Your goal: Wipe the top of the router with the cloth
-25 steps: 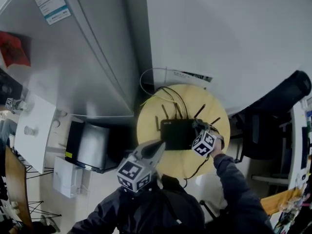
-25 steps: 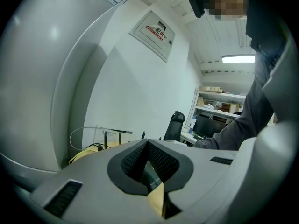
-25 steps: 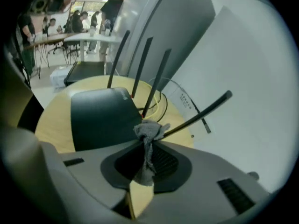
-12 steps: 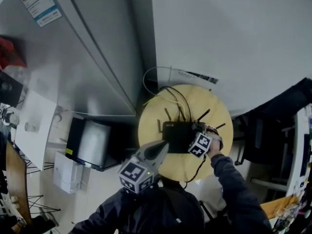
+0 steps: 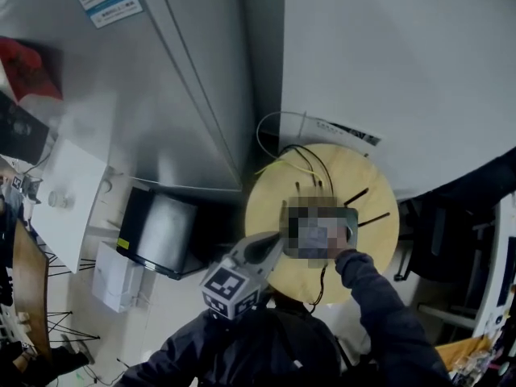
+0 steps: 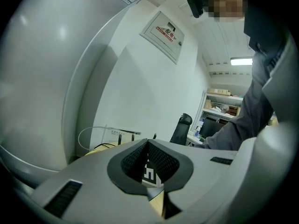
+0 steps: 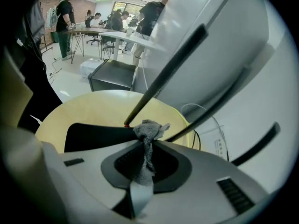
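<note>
The right gripper (image 7: pixel 144 143) has its jaws pinching the cloth (image 7: pixel 149 129) over the router (image 7: pixel 91 136), which lies on the round surface (image 7: pixel 88 107). The left gripper (image 6: pixel 147 143) has its jaws pressed together on nothing, clear of the router. Risk: a wide stroke may strike an antenna (image 7: pixel 163 71) or shift the unbraced router. Only a small tuft of cloth protrudes, so the jaws may scrape the casing.

My head view looks steeply down on the round desk (image 5: pixel 363 184). The left claw (image 6: pixel 147 142) and right claw (image 7: pixel 145 143) cameras sit low and close, both catching its yellow top.
</note>
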{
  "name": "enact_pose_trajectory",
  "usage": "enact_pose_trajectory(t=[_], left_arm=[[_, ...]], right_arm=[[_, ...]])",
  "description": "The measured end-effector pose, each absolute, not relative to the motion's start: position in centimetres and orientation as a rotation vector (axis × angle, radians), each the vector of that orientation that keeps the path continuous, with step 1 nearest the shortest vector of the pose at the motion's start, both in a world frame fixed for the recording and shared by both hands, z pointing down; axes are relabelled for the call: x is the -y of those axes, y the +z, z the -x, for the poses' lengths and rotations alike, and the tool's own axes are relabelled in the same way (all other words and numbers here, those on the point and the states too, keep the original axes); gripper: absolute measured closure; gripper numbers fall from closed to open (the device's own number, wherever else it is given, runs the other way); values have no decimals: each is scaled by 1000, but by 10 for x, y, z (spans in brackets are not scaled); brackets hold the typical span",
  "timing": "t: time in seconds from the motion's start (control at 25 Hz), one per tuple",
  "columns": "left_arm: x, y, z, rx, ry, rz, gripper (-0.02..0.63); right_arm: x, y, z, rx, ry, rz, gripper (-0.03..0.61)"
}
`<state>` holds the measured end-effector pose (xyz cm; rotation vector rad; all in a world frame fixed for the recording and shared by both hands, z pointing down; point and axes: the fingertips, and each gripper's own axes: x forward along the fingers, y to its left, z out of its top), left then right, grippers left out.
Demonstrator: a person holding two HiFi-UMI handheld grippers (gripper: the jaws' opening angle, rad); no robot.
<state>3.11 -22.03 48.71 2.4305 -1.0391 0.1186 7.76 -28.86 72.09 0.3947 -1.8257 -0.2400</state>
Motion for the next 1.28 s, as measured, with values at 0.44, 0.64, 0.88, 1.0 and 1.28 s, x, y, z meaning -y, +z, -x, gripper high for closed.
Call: enact_pose_trajectory(t=[0.44, 0.64, 0.88, 1.0, 1.28], left_arm=[[224, 486, -15, 1039, 103, -2435, 612], [223, 487, -19, 1023, 108, -2439, 612], [223, 485, -18, 1012, 103, -2441, 612], [223, 485, -16, 1016, 104, -2437, 612], [222, 483, -11, 1028, 99, -2435, 612]], right_arm=[[227, 735, -57, 1826, -157, -184, 508], [192, 735, -52, 1859, -149, -151, 508], [163, 738, -50, 1880, -116, -122, 508], [163, 735, -48, 1897, -91, -128, 508], [218, 727, -71, 1910, -76, -258, 508]])
